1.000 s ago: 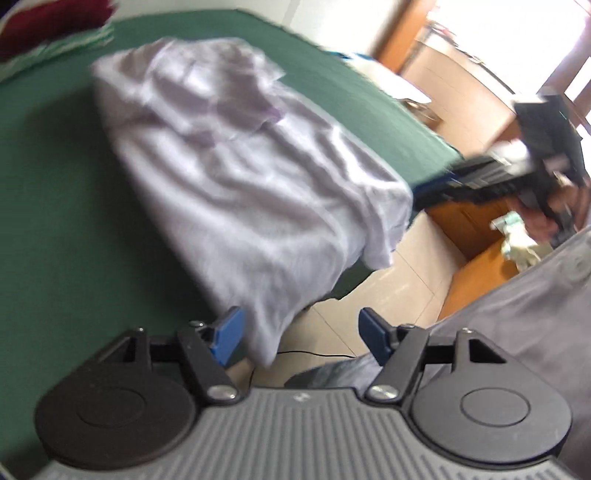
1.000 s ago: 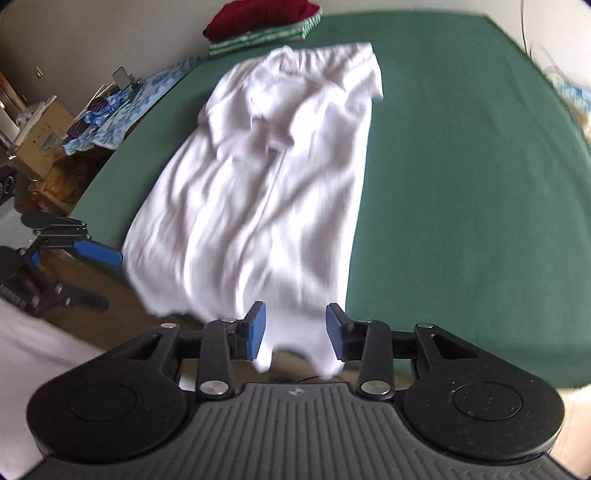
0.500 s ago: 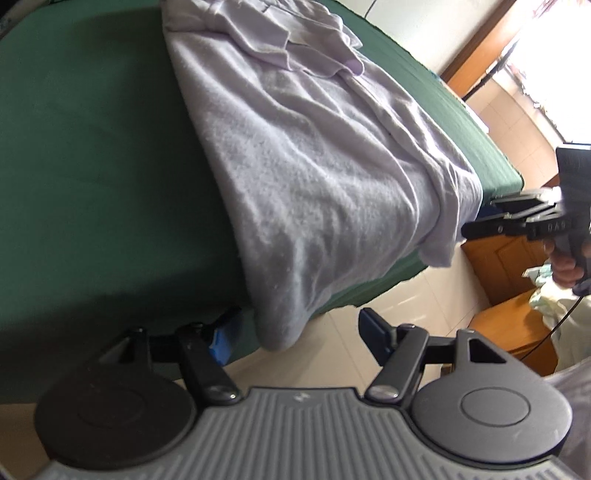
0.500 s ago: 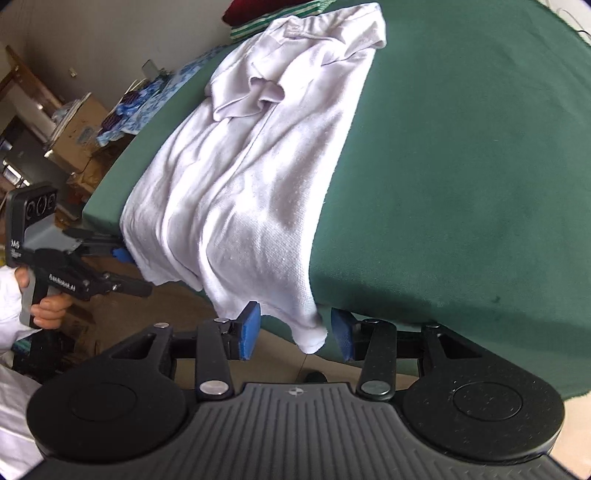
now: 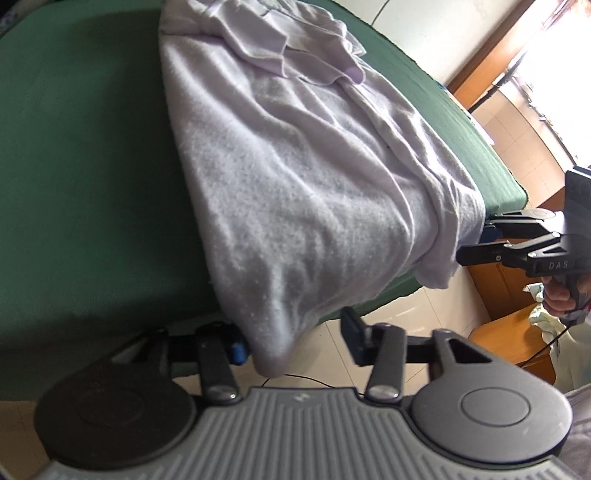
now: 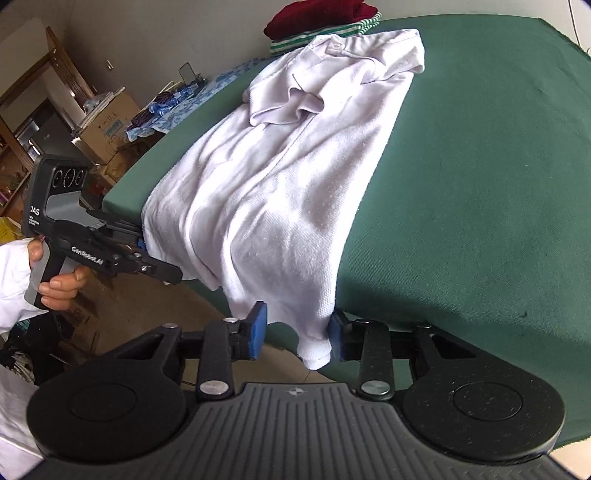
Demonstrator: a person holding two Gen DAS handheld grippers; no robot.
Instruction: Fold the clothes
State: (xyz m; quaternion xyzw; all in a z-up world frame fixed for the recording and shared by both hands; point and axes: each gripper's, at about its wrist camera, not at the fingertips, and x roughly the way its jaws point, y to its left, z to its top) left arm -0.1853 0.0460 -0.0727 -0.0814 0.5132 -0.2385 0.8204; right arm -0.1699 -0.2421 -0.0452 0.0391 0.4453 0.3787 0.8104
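Observation:
A white polo shirt [image 5: 295,177] [image 6: 280,199] lies lengthwise on the green table [image 5: 81,166] [image 6: 472,184], collar far, hem hanging over the near edge. My left gripper [image 5: 295,341] straddles one hanging hem corner. Its jaws are closing: the left pad touches the cloth and the right pad stands clear. My right gripper [image 6: 297,332] straddles the other hem corner. Its jaws are closing too, with the right pad against the cloth and a gap at the left pad. Each view shows the other gripper at its corner: the left gripper [image 6: 147,254], the right gripper [image 5: 476,243].
Folded red and green-striped clothes [image 6: 321,22] are stacked at the table's far end. Cardboard boxes [image 6: 107,125] and a blue patterned cloth [image 6: 177,107] lie beyond the table's left side. A wooden cabinet [image 5: 517,343] stands on the tiled floor [image 5: 436,314].
Both grippers sank to the table's near edge and came around the shirt's two hanging hem corners. Both pairs of jaws narrowed.

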